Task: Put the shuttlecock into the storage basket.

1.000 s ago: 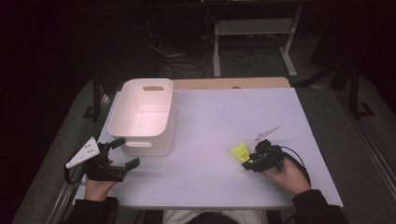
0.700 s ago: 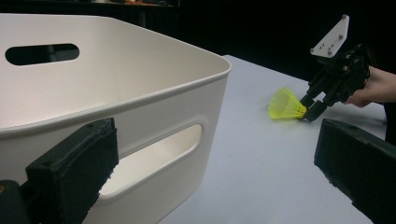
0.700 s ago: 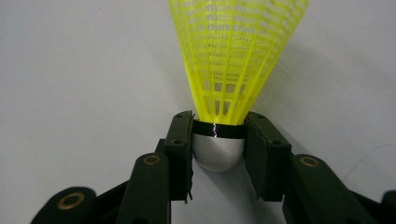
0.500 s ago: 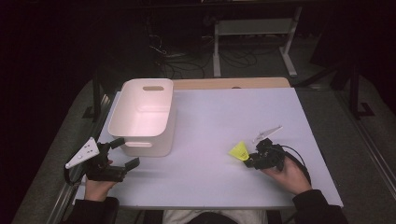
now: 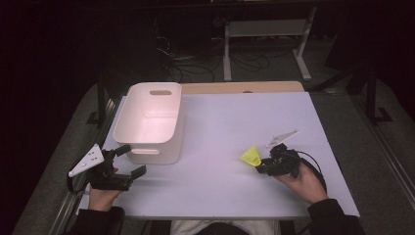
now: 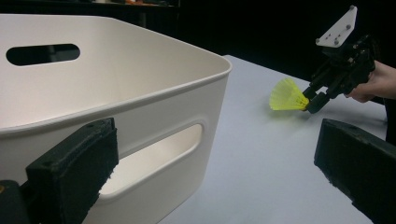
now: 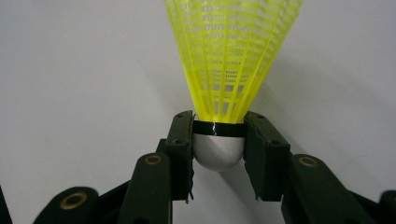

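One shuttlecock (image 7: 232, 60), yellow mesh skirt, low over surface (image 5: 220, 127) at right. Right tongs (image 7: 218, 140) clamped on its rounded cap; we judge v. light, skirt crushable, so grip cap only. Left tongs (image 6: 219, 168) wide apart, empty, by white bin (image 6: 116, 93).

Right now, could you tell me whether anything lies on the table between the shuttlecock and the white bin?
Nothing visible does. The right gripper is shut on the shuttlecock, and bare table runs from there to the white bin. The left gripper waits open at the bin's near side, off that line.
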`<action>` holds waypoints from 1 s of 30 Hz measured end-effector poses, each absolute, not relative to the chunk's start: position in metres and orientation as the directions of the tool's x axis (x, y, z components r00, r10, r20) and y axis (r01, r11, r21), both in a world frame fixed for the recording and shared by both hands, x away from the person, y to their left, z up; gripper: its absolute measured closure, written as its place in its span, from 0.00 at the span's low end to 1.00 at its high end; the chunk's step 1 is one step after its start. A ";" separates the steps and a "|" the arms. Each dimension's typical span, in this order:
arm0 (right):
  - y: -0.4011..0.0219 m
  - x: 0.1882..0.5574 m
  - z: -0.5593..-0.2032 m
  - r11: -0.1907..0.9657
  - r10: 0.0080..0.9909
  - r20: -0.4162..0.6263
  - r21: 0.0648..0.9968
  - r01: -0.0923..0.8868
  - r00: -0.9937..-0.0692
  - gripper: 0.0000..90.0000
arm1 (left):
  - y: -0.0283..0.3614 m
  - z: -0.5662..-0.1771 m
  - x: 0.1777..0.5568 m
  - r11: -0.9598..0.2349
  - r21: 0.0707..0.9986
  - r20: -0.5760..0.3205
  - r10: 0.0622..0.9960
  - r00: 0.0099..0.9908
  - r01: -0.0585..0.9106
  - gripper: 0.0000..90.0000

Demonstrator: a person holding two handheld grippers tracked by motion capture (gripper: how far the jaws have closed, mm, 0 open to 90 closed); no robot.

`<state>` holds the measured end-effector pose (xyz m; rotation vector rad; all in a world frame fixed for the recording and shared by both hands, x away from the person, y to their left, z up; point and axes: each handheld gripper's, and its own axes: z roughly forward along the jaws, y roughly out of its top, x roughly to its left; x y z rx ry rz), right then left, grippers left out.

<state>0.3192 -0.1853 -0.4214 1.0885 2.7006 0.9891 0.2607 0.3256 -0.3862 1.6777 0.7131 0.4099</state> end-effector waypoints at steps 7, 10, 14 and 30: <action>-0.187 0.321 -0.412 0.543 0.637 0.167 0.596 0.592 -0.752 0.70 | 0.326 -0.386 0.261 -0.105 0.967 -0.110 0.654 0.749 0.234 0.00; -0.187 0.321 -0.409 0.537 0.639 0.166 0.602 0.590 -0.751 0.70 | 0.326 -0.386 0.261 -0.104 0.967 -0.110 0.653 0.749 0.233 0.00; -0.187 0.321 -0.403 0.537 0.637 0.160 0.610 0.583 -0.754 0.70 | 0.326 -0.386 0.261 -0.104 0.967 -0.110 0.653 0.749 0.234 0.00; -0.187 0.325 -0.386 0.549 0.637 0.130 0.615 0.566 -0.760 0.70 | 0.326 -0.386 0.261 -0.106 0.967 -0.108 0.655 0.748 0.233 0.00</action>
